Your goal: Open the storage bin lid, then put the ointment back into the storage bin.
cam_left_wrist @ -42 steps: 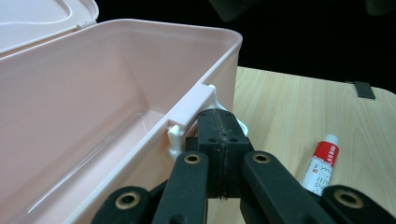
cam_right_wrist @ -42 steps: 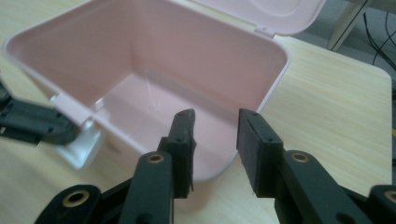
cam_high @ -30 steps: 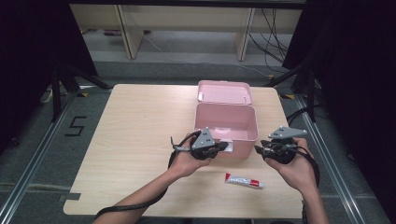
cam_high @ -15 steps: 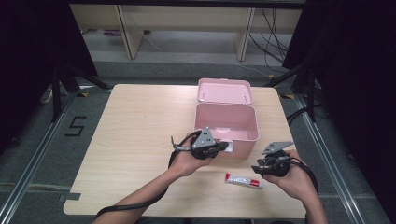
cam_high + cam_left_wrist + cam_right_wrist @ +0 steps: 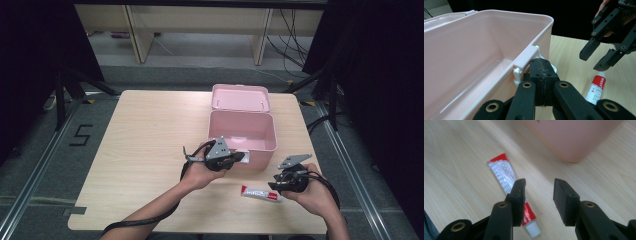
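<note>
A pink plastic box stands open on the table, its lid laid back behind it. My left gripper is at the box's front wall. In the left gripper view its jaws are shut on the pale latch at the rim. A red and white tube lies flat in front of the box. My right gripper hovers low over the tube's cap end. Its jaws have just been opening and stand open with nothing between them; the tube lies under one jaw.
The wooden table stretches wide to the left of the box. Its front edge is close behind the hands. The box's inside holds nothing that I can see. My right gripper also hangs beside the tube in the left gripper view.
The right gripper has come down and toward the left, from beside the box to just over the tube. The left gripper has kept still on the latch.
</note>
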`<state>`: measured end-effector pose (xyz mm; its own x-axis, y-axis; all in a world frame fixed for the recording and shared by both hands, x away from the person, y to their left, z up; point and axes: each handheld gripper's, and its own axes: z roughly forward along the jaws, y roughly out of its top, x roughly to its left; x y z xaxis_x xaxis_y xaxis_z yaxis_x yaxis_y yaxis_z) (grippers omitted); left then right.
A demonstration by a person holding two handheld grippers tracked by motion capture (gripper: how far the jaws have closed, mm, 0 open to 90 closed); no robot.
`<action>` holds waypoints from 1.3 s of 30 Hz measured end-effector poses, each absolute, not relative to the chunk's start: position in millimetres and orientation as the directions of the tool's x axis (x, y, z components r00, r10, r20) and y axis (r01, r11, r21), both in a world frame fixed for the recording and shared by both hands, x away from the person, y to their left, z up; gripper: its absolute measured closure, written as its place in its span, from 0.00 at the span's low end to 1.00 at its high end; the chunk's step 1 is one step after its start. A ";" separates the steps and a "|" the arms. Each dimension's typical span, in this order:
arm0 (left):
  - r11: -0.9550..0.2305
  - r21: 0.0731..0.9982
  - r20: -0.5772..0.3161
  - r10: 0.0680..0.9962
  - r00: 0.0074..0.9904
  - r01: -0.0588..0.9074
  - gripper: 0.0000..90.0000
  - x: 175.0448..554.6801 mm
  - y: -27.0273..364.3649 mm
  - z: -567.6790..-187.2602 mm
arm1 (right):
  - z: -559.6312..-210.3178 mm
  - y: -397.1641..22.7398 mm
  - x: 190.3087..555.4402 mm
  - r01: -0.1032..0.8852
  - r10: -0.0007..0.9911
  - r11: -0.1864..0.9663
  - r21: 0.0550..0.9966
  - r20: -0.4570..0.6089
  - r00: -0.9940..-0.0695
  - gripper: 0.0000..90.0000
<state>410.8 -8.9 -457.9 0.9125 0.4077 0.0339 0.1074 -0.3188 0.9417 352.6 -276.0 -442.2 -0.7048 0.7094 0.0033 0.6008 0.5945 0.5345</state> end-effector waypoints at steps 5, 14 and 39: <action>-0.328 0.939 0.044 0.408 0.912 0.101 0.99 410.5 -7.8 -457.3 | -445.0 -274.1 356.3 0.584 0.674 0.640 0.499 -0.002 -0.738 0.70; -0.327 0.939 0.039 0.405 0.913 0.106 0.99 411.2 -8.3 -456.9 | -446.6 -263.0 369.9 0.535 0.585 0.747 0.395 -0.006 -0.811 0.70; -0.339 0.935 0.044 0.402 0.914 0.104 0.99 411.6 -8.3 -455.6 | -454.6 -220.8 378.0 0.373 0.375 0.917 0.139 0.010 -0.927 0.71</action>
